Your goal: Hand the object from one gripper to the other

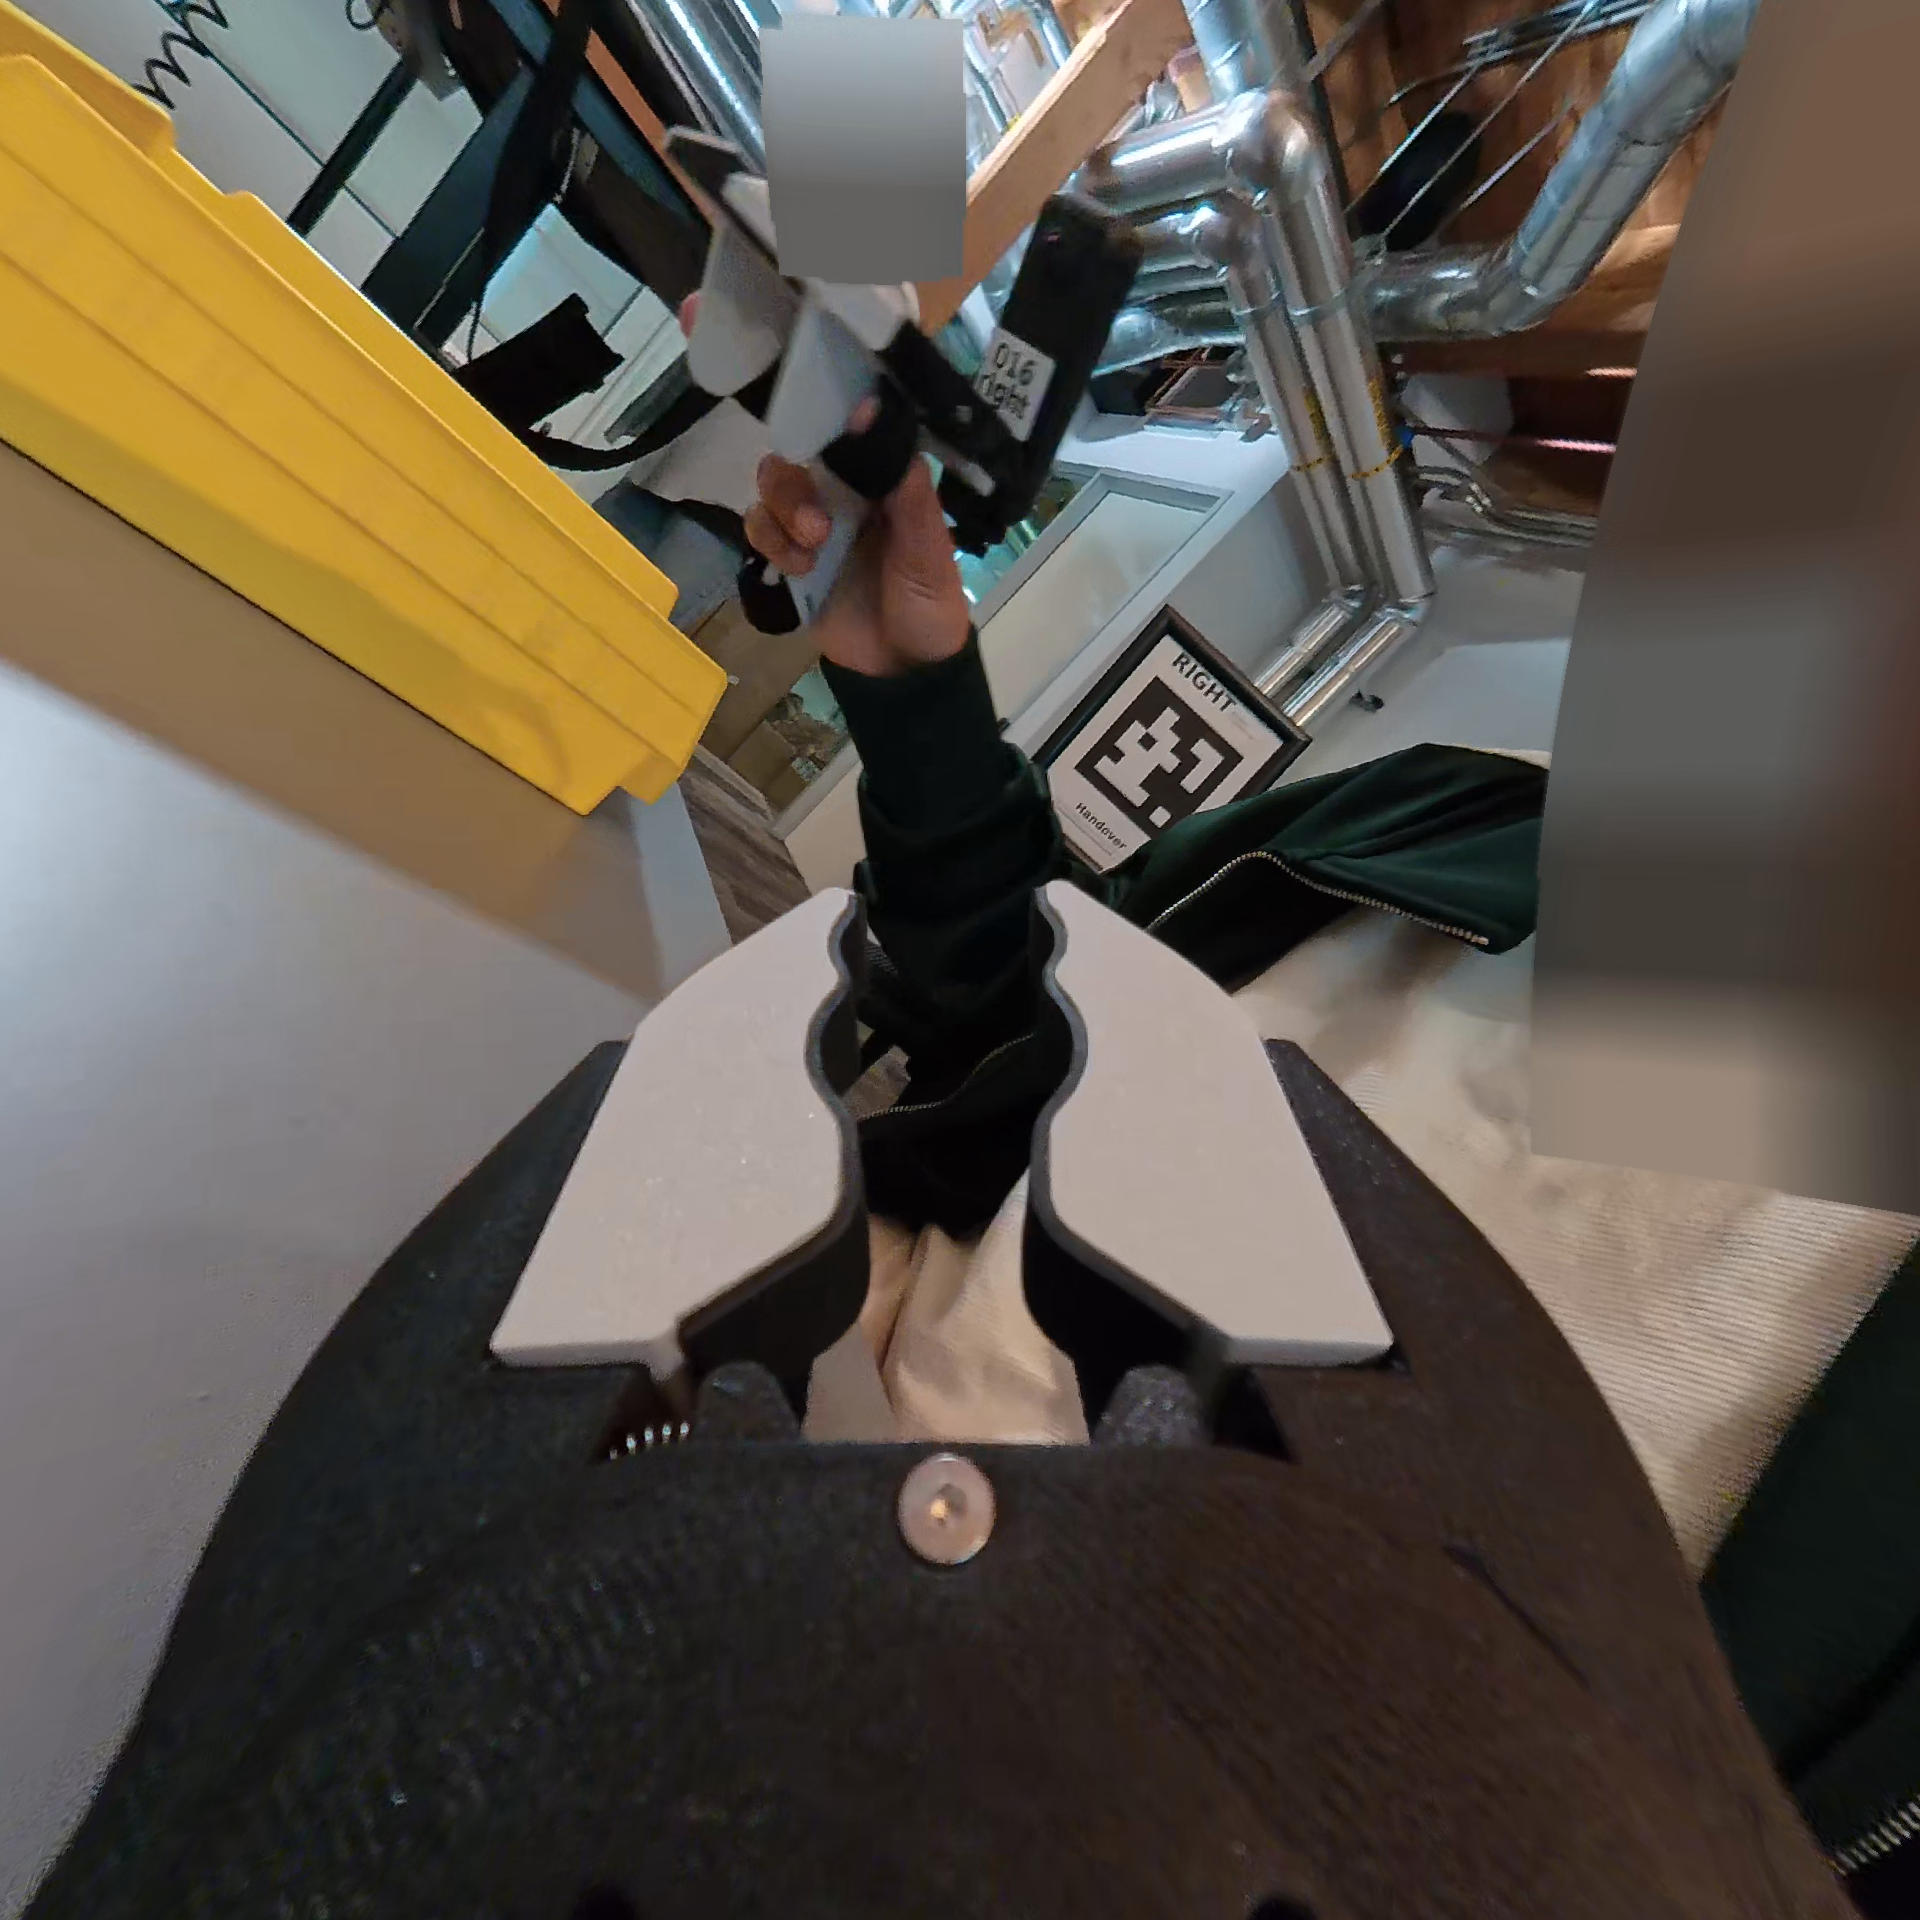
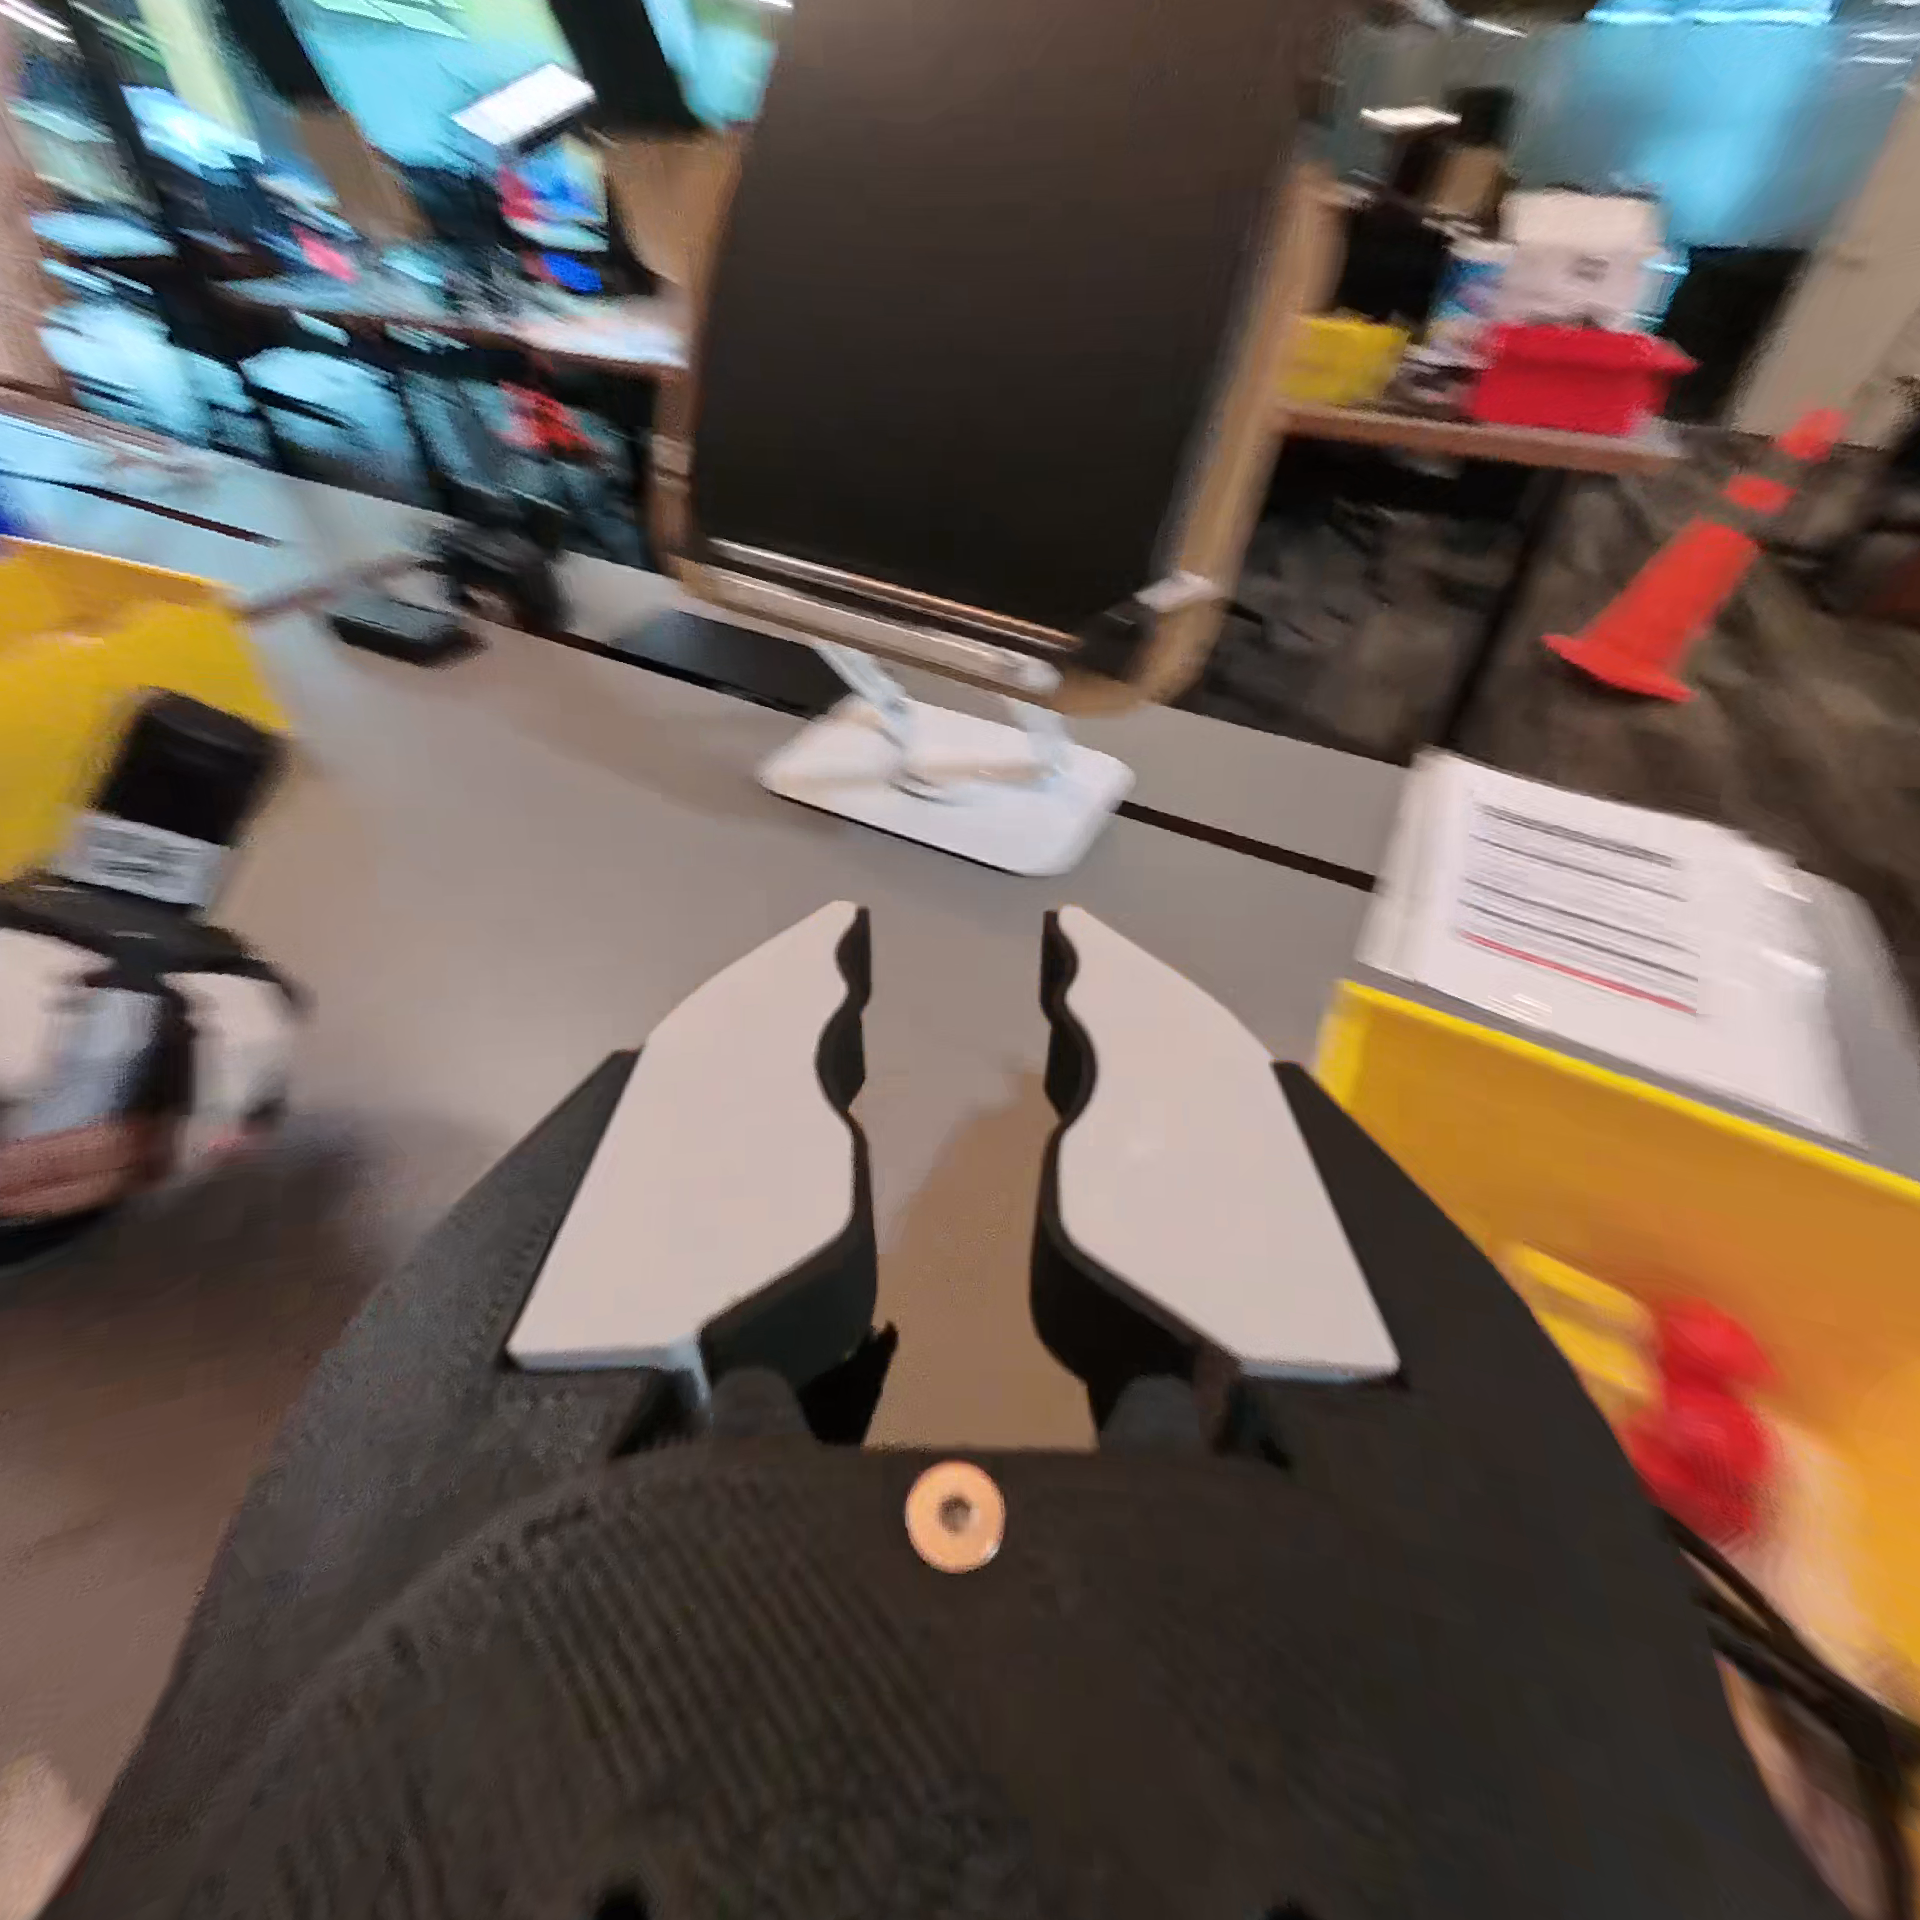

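Observation:
My left gripper (image 1: 948, 935) is open and empty; behind the gap between its fingers shows a person's dark green sleeve (image 1: 935, 810). That arm's hand (image 1: 894, 582) holds the right gripper's body (image 1: 821, 384) up high, ahead of the left one. In the right wrist view, which is blurred, my right gripper (image 2: 954, 935) is open and empty above a grey table (image 2: 520, 883). The left gripper's black and white body (image 2: 156, 883) shows at the left edge. Blurred red things (image 2: 1704, 1423) lie in a yellow bin (image 2: 1579, 1174) at the right. Neither gripper holds anything.
A stack of yellow bins (image 1: 312, 468) stands on the table at the left. A framed black-and-white marker card (image 1: 1174, 748) stands behind the arm. A dark screen on a white stand (image 2: 966, 332) is ahead, printed sheets (image 2: 1590, 914) at the right, an orange cone (image 2: 1662, 613) on the floor.

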Motion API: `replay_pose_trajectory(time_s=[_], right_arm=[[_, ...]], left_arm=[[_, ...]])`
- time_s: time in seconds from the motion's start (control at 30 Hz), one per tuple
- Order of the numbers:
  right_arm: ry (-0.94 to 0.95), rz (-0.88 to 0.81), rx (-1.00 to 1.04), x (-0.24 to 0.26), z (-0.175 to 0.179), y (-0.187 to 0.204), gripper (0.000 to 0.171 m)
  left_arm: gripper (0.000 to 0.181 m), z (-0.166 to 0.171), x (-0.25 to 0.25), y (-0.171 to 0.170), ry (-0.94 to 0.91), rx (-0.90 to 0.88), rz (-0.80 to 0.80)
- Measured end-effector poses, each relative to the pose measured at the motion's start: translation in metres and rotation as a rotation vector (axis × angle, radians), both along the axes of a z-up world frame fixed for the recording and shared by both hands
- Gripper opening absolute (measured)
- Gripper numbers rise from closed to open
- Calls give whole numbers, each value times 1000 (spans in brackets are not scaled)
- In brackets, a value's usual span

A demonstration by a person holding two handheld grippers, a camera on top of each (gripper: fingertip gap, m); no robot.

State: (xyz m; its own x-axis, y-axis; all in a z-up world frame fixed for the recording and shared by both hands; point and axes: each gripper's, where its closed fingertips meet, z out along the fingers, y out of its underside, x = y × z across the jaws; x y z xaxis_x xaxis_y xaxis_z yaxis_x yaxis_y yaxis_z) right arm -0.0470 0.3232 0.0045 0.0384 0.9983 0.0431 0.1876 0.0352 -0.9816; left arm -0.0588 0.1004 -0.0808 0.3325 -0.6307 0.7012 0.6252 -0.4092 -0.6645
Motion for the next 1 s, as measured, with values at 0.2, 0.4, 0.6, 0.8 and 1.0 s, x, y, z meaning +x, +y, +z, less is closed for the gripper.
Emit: replay_pose_trajectory(time_s=[0.2,0.4,0.6,0.8,1.0], right_arm=[[15,440,-217,-41,-43,-139,17],[-7,662,-173,-53,-91,-217,0],[-55,758,-95,-77,-109,-238,0],[-85,863,-240,-102,-112,-261,3],[-104,963,-304,-112,-112,-290,5]], left_arm=[[23,-6,-1,5,92,-15,63],[15,-12,-5,-3,157,-29,152],[16,-26,-13,-29,380,-67,324],[20,-33,-30,-59,454,-113,489],[22,3,-78,-114,550,-92,778]])
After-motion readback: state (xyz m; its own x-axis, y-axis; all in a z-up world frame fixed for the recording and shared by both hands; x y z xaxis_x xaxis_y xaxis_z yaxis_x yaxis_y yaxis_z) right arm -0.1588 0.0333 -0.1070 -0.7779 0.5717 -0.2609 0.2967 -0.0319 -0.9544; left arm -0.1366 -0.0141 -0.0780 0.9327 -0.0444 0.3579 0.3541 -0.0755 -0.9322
